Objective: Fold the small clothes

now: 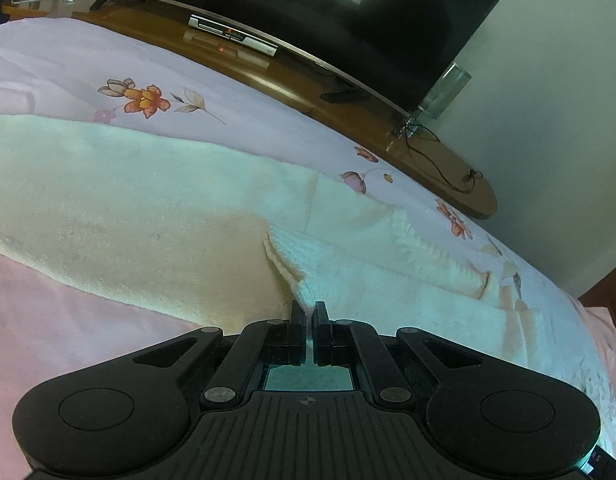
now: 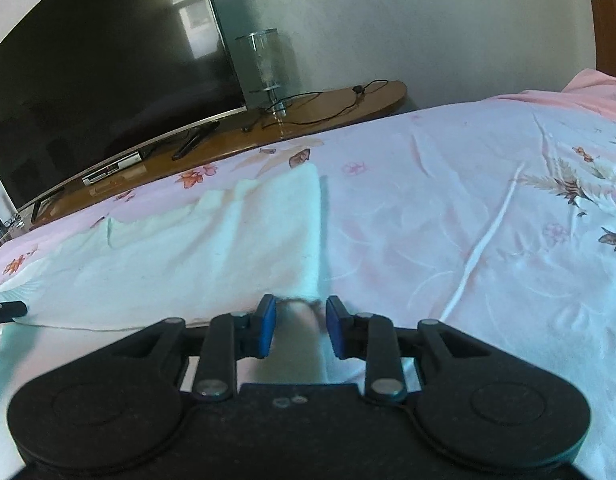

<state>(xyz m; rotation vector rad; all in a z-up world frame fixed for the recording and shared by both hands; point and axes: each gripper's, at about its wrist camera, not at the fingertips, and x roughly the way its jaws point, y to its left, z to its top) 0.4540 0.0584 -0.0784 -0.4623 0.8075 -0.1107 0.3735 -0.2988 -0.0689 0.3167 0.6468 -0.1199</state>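
Pale cream garment (image 1: 156, 208) lies spread on the bed (image 1: 60, 60), over the floral sheet, reaching toward the edge nearest the TV stand (image 1: 268, 80). Left gripper (image 1: 309, 316): fingers pressed together, pinching a fold of the garment. Right gripper (image 2: 301, 312): fingers partly spread, garment's corner between them; contact unclear.

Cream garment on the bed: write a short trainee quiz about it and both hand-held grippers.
1. True or false: the left hand-held gripper is shut on the cream garment.
2. What do the right hand-held gripper's blue pads straddle? A) the garment's corner B) the cable C) the glass lamp
3. What covers the bed under the garment?

Key: 1 true; 2 A; 3 a pink floral sheet.
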